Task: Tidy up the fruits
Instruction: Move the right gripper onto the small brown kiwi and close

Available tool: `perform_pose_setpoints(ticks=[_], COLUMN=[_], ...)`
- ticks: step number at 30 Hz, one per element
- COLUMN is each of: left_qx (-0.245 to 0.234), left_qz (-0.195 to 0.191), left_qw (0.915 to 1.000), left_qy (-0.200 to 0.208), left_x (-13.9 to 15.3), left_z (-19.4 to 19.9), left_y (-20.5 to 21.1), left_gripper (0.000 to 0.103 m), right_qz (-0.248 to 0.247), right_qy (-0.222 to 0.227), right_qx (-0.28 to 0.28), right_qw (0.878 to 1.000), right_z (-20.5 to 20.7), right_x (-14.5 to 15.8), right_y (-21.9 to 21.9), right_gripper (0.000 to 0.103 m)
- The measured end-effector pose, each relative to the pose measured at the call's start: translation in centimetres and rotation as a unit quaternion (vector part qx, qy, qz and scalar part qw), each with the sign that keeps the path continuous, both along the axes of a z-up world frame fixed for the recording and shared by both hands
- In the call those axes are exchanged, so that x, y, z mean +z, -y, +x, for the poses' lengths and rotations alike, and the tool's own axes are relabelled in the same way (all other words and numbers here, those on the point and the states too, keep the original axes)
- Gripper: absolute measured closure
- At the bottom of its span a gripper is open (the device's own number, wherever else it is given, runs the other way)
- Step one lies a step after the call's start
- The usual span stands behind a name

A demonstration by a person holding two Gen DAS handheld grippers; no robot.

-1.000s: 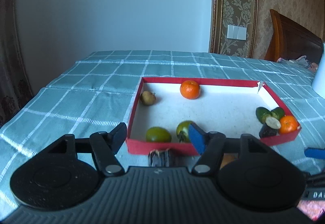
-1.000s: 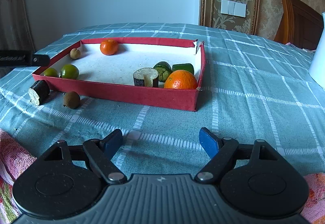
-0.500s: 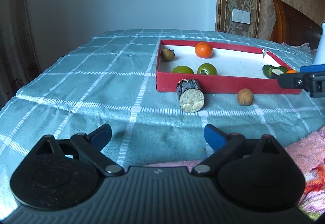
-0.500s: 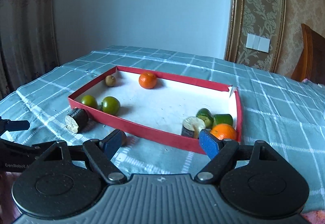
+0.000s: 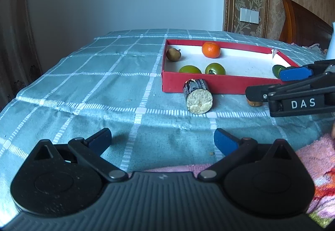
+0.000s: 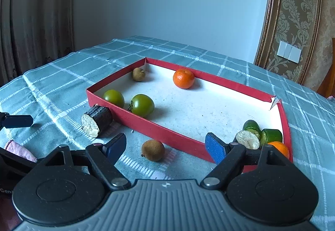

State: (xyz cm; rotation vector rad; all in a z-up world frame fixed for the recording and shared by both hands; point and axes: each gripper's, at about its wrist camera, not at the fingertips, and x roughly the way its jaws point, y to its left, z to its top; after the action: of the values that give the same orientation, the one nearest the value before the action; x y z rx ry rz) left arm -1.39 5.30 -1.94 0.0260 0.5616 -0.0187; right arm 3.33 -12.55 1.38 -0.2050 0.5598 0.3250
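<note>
Fruits mostly sit inside the red tray [image 6: 159, 126]; a brown fruit [image 6: 152, 150] lies just outside it. Right tongs [image 6: 165, 147] gape around it (left tongs [image 5: 162, 140] just opened, empty): closing comes next.

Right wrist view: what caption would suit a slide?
Open right gripper faces a small brown fruit lying outside the red tray of fruit.
</note>
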Motion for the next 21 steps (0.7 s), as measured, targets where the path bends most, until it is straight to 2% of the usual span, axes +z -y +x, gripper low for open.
perform_pose_setpoints(ticks=[2,3,5,11,13,17,21], left_qx=[0.001,0.001,0.0,-0.004,-0.004,-0.004,-0.004], left_qz=[-0.006,-0.009,-0.013,-0.019,-0.02,-0.023,-0.024], left_qw=[1.0,1.0,0.9999,0.9998,0.9998,0.9997,0.9997], left_qy=[-0.001,0.0,0.0,0.002,0.003,0.003,0.003], left_x=[0.0,0.0,0.0,0.1,0.0,0.0,0.1], left_z=[0.0,0.0,0.0,0.0,0.0,0.0,0.0], left_y=[-0.2,-0.2,-0.4,-0.5,-0.5,-0.6,-0.6], left_gripper=[0.0,0.0,0.0,0.0,0.0,0.0,0.0], right_qz=[0.0,0.002,0.002,0.011,0.011,0.018,0.028], right_qy=[-0.001,0.0,0.001,-0.019,-0.027,-0.046,-0.05], right_qx=[0.0,0.0,0.003,0.004,0.003,0.002,0.003], right_qw=[1.0,1.0,1.0,1.0,1.0,0.999,0.998], right_z=[0.1,0.0,-0.3,-0.5,0.0,1.0,1.3], right_x=[0.1,0.2,0.3,-0.6,-0.9,-1.5,-1.7], right_y=[-0.2,-0.2,-0.4,-0.6,-0.6,-0.7,-0.6], right_gripper=[0.024,0.034,0.043,0.043,0.048,0.067,0.073])
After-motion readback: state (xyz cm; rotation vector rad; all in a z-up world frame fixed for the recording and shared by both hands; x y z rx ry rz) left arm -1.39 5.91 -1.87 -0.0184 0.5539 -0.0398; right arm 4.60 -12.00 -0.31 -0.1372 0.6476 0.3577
